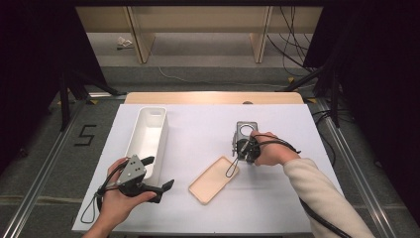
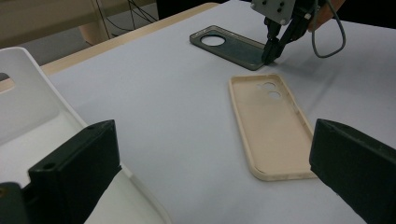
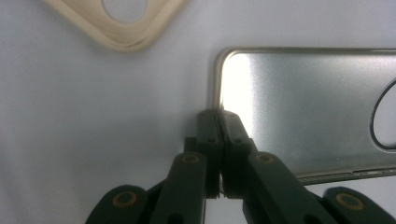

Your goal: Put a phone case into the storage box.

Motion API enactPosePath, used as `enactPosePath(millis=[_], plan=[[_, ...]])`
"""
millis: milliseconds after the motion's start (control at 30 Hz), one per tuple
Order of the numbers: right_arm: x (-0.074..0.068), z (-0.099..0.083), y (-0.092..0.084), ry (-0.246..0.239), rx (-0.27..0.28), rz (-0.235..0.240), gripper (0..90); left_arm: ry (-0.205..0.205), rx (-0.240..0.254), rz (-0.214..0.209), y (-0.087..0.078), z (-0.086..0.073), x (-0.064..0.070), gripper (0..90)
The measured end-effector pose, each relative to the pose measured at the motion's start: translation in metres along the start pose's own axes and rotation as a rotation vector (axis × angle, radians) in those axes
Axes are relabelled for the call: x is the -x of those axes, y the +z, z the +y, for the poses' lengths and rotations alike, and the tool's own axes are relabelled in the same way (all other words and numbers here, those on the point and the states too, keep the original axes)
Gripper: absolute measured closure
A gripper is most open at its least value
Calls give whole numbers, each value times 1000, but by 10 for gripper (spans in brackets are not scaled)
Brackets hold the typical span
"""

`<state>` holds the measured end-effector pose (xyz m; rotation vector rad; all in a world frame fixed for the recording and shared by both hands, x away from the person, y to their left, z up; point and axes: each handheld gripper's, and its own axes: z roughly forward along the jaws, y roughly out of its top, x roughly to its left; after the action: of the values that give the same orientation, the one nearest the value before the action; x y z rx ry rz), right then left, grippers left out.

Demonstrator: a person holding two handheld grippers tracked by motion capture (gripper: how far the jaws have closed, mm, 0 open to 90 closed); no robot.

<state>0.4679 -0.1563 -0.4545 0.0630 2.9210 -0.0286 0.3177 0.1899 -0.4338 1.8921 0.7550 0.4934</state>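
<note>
High view: a white bin (image 1: 148,136) stands at the table's left, a beige phone case (image 1: 214,179) lies near the middle, and a grey phone case (image 1: 245,133) lies beyond it. The right gripper (image 1: 244,148) points down at the grey case's near end; the left gripper (image 1: 166,187) hovers beside the bin.

Left gripper view: its jaws stand wide apart, holding nothing, with the beige phone case (image 2: 271,126) between them farther off. The right gripper (image 2: 271,52) meets the grey phone case (image 2: 233,46) at its short edge.

Right gripper view: the jaws are pressed together on the thin rim of the grey phone case (image 3: 308,112). So narrow a pinch could slip on lifting, or let the case swing. Whether the rim is truly caught is hard to make out; the case's far end is cut off.
</note>
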Motion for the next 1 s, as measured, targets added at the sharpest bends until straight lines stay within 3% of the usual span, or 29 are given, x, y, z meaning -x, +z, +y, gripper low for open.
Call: enactPosePath(millis=[267, 533, 800, 1000], plan=[[0, -3, -11, 12, 17, -24, 889, -1, 0, 1, 0, 0, 0, 17], [-6, -10, -27, 43, 83, -60, 888, -5, 1, 2, 0, 0, 0, 23], [-17, -22, -34, 63, 188, -104, 888, -10, 4, 9, 0, 0, -2, 26], [-28, -32, -32, 97, 274, -106, 888, -9, 3, 12, 0, 0, -2, 29]])
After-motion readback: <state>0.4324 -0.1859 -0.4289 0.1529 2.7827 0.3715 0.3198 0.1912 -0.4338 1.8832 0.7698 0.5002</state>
